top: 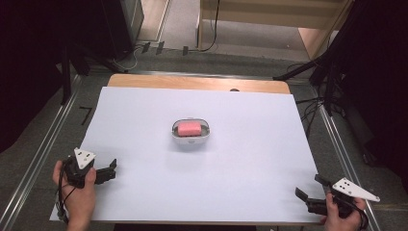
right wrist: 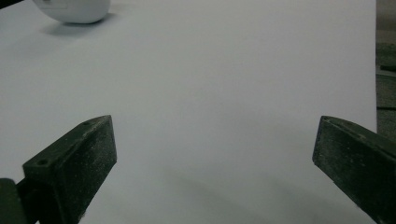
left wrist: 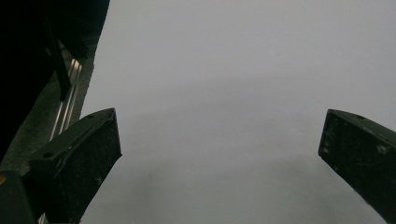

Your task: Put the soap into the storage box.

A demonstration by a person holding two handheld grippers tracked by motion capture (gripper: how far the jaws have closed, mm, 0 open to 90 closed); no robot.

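Soap [top: 189, 128] in dish [top: 177, 139], sheet [top: 240, 163] centre. Left gripper [top: 107, 172] at 8 o'clock, right gripper [top: 308, 191] at 4; both jaws apart, empty. Your risk: light dish skids or tips if you nudge rim; soap may slip from pinch.

Worktop [top: 144, 81]: I see bare wood under matt white paper [top: 240, 159].
Soap dish [top: 191, 140]: smooth glossy white plastic.
Soap [top: 189, 128]: pink, matt.
Jaw pads: black, rough, speckled.
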